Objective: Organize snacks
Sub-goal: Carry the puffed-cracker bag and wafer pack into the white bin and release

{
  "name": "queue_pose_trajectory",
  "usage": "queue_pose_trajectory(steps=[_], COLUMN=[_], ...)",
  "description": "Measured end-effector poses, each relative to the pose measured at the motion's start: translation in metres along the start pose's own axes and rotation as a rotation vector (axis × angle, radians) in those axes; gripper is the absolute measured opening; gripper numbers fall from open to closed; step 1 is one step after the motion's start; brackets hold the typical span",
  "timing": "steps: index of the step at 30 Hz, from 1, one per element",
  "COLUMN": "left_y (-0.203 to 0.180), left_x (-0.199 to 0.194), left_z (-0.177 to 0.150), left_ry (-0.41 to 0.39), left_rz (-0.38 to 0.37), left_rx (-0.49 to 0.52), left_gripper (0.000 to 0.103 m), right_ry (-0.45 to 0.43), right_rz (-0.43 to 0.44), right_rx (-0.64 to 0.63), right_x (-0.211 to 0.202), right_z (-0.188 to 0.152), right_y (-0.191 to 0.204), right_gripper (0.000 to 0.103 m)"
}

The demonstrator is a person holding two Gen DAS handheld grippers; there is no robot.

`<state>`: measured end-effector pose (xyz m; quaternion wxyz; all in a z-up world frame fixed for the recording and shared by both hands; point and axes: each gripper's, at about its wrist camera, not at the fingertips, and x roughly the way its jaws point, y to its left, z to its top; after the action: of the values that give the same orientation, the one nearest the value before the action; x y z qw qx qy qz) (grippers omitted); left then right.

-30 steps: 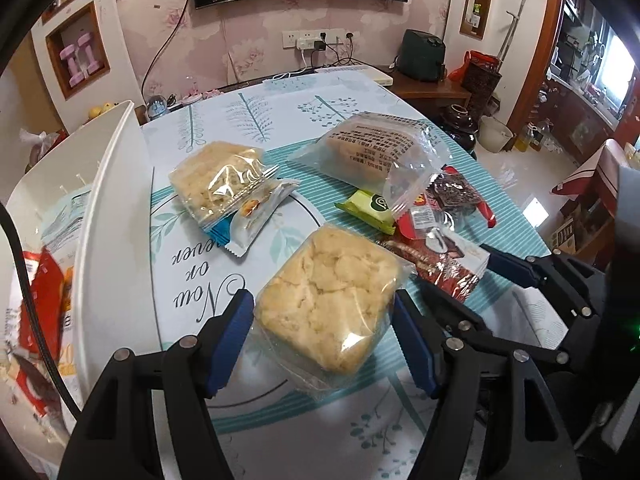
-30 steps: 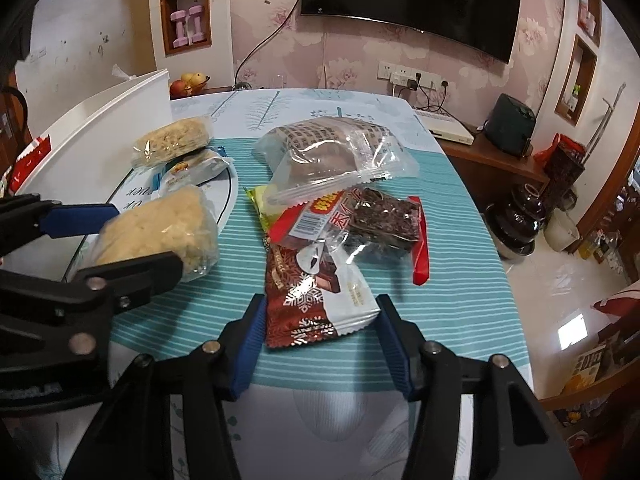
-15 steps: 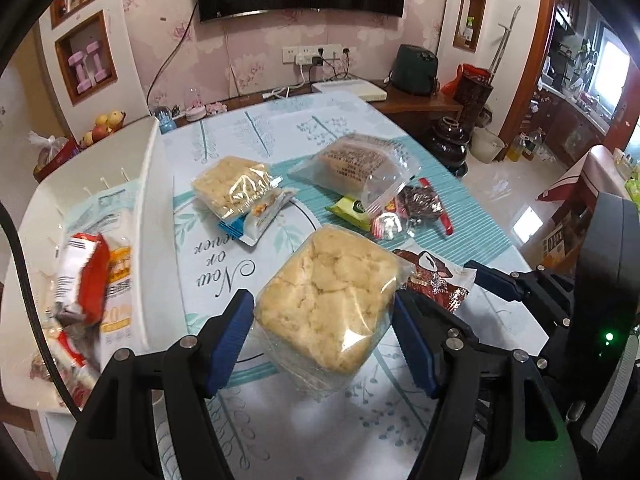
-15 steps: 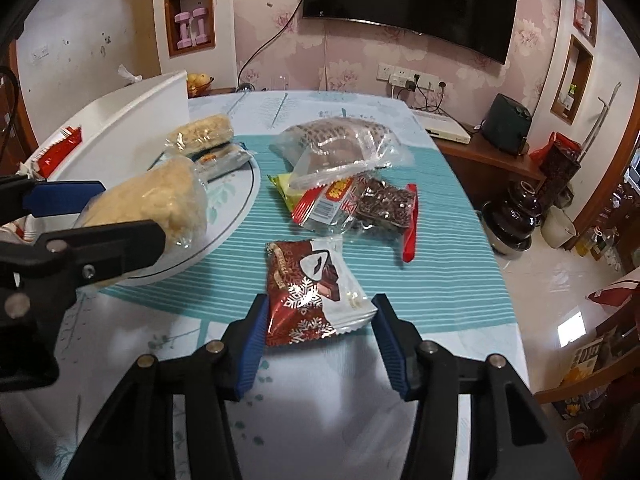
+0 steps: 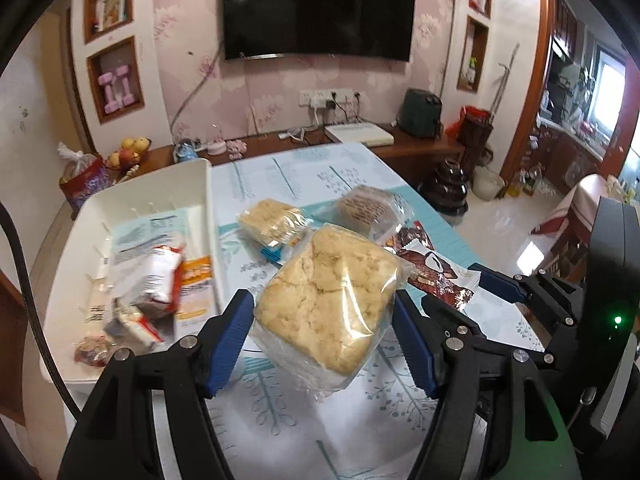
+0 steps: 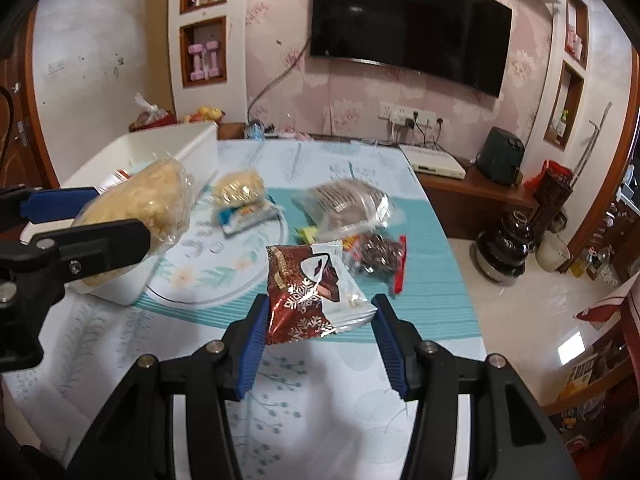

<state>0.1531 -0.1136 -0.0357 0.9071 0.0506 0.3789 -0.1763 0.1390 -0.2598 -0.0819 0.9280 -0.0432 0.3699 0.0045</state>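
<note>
Over on the left sat the white bin [image 5: 200, 176], already holding a jumble of packets. The left gripper [image 5: 324, 340] had its jaws clamped on a wrapped crumbly cake [image 5: 328, 296], lifted clear of the surface [image 5: 280, 408] near the bin. That thing looked light but super fragile to me, and the film is slippery, so squeezing the flat sides gently seemed the way to go. Further along lay a second cake pack [image 5: 272, 220] and a clear bag of dark biscuits [image 6: 348, 204]. On the right, the right gripper [image 6: 316, 320] had its jaws about half open, closed on a red snowflake chocolate packet [image 6: 312, 292], held up off the surface. Light, crinkly foil, probably fine gripped by the edges.
</note>
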Motion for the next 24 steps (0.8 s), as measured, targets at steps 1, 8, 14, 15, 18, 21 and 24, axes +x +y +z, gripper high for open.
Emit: queue_pose_trajectory(steps=[1, 8, 14, 15, 18, 21, 24], left_y=[0.004, 0.049, 0.098, 0.106, 0.131, 0.155, 0.175], left_x=[-0.006, -0.043, -0.063, -0.065, -0.069, -0.069, -0.064], left_z=[0.0, -0.012, -0.027, -0.03, -0.041, -0.052, -0.061], left_ry=[-0.014, -0.104, -0.169, -0.176, -0.195, -0.203, -0.195], left_rz=[0.004, 0.035, 0.075, 0.078, 0.089, 0.092, 0.065], left_rx=[-0.009, -0.101, -0.177, -0.192, -0.243, -0.293, -0.341], left_gripper=[0.069, 0.069, 0.069, 0.069, 0.069, 0.069, 0.069], right_ry=[-0.011, -0.072, -0.104, -0.109, -0.121, -0.133, -0.127], right_rz=[0.004, 0.026, 0.065, 0.067, 0.081, 0.1, 0.122], right_rx=[-0.003, -0.035, -0.041, -0.052, -0.081, -0.112, -0.146], right_x=[-0.005, -0.025, -0.031, -0.031, -0.03, -0.027, -0.022], right_z=[0.001, 0.012, 0.021, 0.022, 0.025, 0.028, 0.027], right_y=[0.004, 0.032, 0.056, 0.062, 0.079, 0.097, 0.115], right_gripper=[0.052, 0.052, 0.052, 0.052, 0.052, 0.052, 0.052])
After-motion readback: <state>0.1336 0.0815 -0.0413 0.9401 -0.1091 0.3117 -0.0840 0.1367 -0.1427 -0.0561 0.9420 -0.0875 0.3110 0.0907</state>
